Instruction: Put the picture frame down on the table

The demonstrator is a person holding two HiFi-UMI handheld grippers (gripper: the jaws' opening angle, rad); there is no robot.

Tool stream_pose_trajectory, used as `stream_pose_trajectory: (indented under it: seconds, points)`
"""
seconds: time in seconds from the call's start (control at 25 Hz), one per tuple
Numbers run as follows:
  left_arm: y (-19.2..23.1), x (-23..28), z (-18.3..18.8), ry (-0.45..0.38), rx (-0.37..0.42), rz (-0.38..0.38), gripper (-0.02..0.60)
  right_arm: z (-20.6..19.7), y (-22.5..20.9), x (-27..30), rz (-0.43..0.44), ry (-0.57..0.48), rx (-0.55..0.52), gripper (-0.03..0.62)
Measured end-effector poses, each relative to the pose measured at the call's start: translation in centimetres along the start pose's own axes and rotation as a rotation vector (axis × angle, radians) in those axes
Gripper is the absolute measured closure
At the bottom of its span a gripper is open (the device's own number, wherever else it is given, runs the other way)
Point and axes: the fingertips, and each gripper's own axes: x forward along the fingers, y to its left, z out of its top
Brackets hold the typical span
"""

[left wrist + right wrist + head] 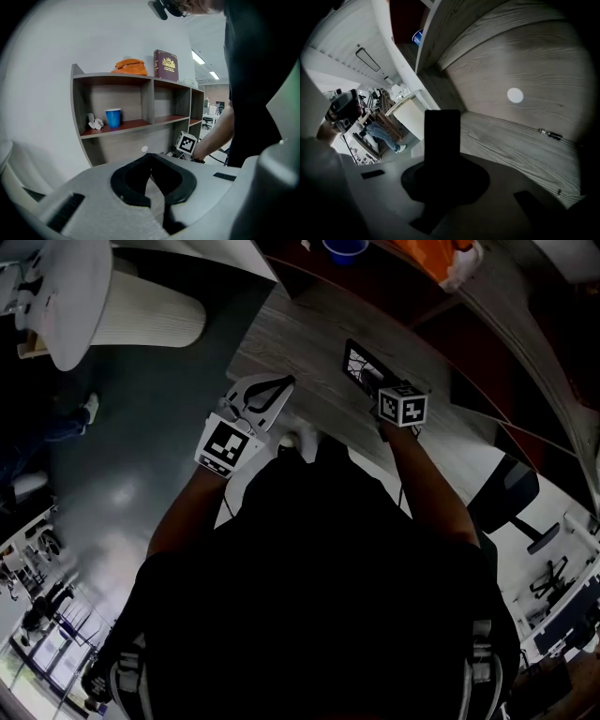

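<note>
View from above: a person stands at the near edge of a grey wood-grain surface (pixel 309 324), with a hand-held gripper in each hand.

At left, the left hand-held gripper (pixel 284 383) hangs just beside the surface's near edge. Its jaws are together with nothing between them. It takes no part in the carry and seems held aside so as not to crowd the other.

Right of it, over the surface, is the picture frame (pixel 359 365), dark-edged and tilted, picture side up. The right hand-held gripper (pixel 380 390) is clamped on the frame's near edge and angled downward, a hold that suits laying it flat. Whether the frame's far edge touches the surface cannot be told. The spot beneath looks bare apart from a small white dot (pixel 515 95), which is probably why it was chosen.

Behind the surface stands a shelf unit (pixel 117 77) with a blue cup (pixel 113 117), well apart from the frame.
</note>
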Motion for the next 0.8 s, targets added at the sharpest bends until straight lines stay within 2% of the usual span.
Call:
stream_pose_trajectory:
  seconds: [0.24,0.8]
  points:
    - [-0.4,0.9,-0.4,0.011,-0.006,-0.015,0.565,-1.9,-1.1,1.5,-0.006,0.035,0.031,0.576]
    - [-1.3,1.3,-2.6,0.052,-0.036,-0.037,0.565,-3.5,-2.5,2.9,-0.013,0.07,0.057,0.576]
